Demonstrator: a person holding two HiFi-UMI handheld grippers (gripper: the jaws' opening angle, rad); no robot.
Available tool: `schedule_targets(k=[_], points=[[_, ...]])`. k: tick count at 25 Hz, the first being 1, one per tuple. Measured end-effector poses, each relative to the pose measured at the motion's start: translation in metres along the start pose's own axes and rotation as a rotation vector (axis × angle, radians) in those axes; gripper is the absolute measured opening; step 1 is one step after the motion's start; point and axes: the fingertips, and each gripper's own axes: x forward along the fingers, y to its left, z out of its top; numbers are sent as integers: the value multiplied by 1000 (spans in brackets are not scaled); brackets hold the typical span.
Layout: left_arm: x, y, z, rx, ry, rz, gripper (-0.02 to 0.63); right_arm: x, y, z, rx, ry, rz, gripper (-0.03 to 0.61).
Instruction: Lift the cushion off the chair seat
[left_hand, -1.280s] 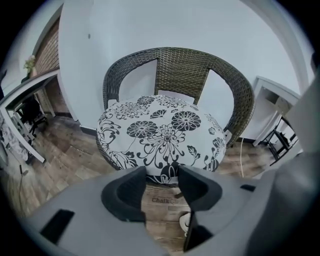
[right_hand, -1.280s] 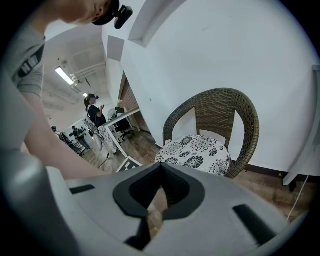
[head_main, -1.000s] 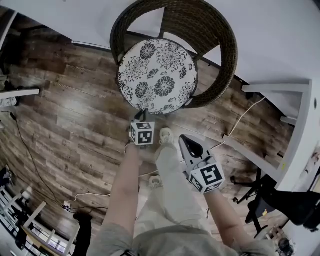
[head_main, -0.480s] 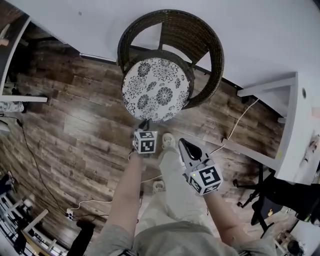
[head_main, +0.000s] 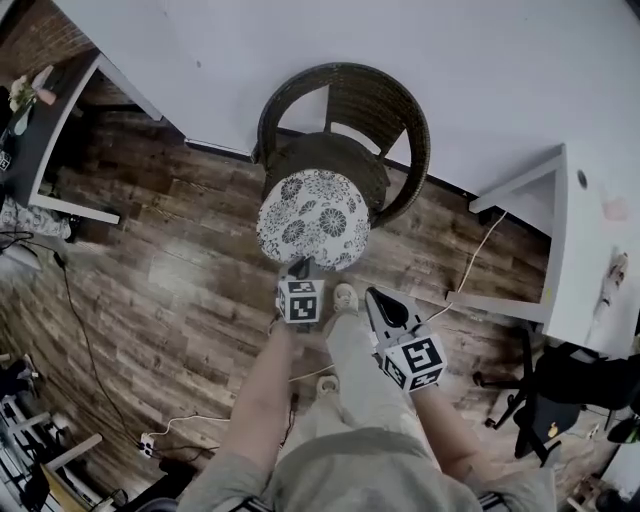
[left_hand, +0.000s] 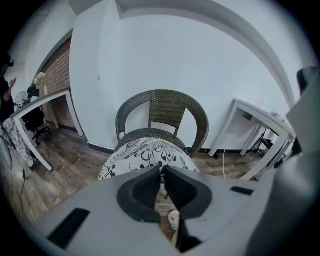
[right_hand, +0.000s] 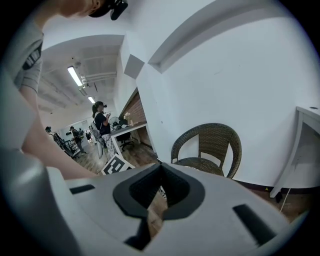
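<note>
A round white cushion with black flowers (head_main: 313, 218) hangs clear of the dark wicker chair (head_main: 400, 120), whose bare seat (head_main: 330, 160) shows behind it. My left gripper (head_main: 298, 266) is shut on the cushion's near edge. In the left gripper view the cushion (left_hand: 147, 155) fills the space just past the closed jaws of the left gripper (left_hand: 161, 172), with the chair (left_hand: 165, 107) behind. My right gripper (head_main: 373, 297) floats to the right of the cushion, shut and holding nothing. The right gripper view shows its jaws closed at the right gripper (right_hand: 162, 165) and the chair (right_hand: 210, 145) beyond.
White desks stand at the right (head_main: 560, 230) and far left (head_main: 70, 130). A white cable (head_main: 480, 250) runs over the wood floor. The person's shoe (head_main: 345, 297) is just below the cushion. A black office chair (head_main: 560, 390) sits at the right. Other people stand far off.
The cushion has come up off the seat and toward the person, uncovering the dark seat. Both grippers have risen, and the chair looks smaller and further away.
</note>
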Motion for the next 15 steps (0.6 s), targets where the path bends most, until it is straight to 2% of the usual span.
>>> schedule_targets(k=[6, 15], points=[[-65, -15, 25, -19, -81, -7, 25, -45, 22, 24, -49, -47, -10, 2], [-170, -44, 55, -59, -197, -33, 25, -108, 62, 39, -89, -113, -20, 2]])
